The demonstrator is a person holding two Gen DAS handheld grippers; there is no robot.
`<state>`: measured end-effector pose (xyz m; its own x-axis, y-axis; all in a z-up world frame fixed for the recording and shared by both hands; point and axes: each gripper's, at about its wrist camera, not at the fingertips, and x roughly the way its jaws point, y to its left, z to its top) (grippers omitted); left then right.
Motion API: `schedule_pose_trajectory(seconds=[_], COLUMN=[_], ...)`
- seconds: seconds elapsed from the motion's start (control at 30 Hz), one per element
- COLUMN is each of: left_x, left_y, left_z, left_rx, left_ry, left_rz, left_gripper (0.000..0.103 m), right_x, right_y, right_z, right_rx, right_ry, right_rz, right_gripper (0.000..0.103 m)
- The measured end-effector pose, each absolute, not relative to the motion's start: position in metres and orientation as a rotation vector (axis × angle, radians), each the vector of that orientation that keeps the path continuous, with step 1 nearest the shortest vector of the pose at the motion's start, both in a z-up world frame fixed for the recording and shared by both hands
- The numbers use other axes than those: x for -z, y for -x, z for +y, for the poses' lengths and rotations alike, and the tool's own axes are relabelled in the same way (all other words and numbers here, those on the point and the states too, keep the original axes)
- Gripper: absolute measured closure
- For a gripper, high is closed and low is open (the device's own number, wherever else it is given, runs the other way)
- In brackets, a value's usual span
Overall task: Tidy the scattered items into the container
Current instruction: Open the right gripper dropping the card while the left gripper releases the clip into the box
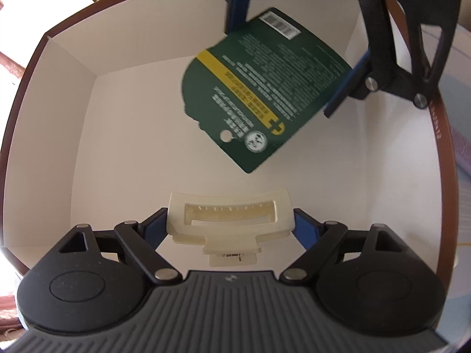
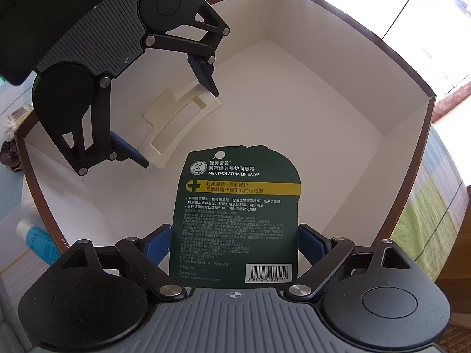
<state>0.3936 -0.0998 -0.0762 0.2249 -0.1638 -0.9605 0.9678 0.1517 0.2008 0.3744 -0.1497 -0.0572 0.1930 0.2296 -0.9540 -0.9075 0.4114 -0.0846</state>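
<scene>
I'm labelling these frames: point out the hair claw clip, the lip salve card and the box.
hair claw clip (image 1: 229, 220): left wrist view, its cream frame.
lip salve card (image 2: 235, 206): right wrist view, the green printed back.
box (image 2: 294, 111): right wrist view, bare white floor.

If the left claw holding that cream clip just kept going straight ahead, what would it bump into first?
Probably the bare white floor of the box. The left gripper with its hair clip points down into it; the green lip salve card hangs off to the right, though depth is unclear.
</scene>
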Motion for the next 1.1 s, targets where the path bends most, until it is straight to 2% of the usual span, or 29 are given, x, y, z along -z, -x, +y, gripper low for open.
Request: schedule_pose_trajectory(seconds=[0.07, 0.17, 0.47, 1.1], left_x=[0.077, 0.077, 0.075, 0.035], left_y=[-0.391, -0.391, -0.393, -0.367], left_z=[-0.099, -0.095, -0.085, -0.097], left_rx=[1.034, 1.028, 1.005, 0.947], left_ry=[-1.098, -1.109, -1.136, -1.078], left_rz=[0.964, 0.949, 0.918, 0.862], left_gripper=[0.011, 0.008, 0.004, 0.004], right_x=[0.055, 0.054, 0.039, 0.012], right_y=[-0.375, -0.378, -0.359, -0.341], right_z=[-0.149, -0.149, -0.165, -0.173], right_rx=[-0.923, -0.921, -0.913, -0.868], right_ry=[0.795, 0.798, 0.770, 0.743], right_rz=[1.067, 1.066, 1.045, 1.004], right_gripper=[0.005, 0.005, 0.005, 0.005])
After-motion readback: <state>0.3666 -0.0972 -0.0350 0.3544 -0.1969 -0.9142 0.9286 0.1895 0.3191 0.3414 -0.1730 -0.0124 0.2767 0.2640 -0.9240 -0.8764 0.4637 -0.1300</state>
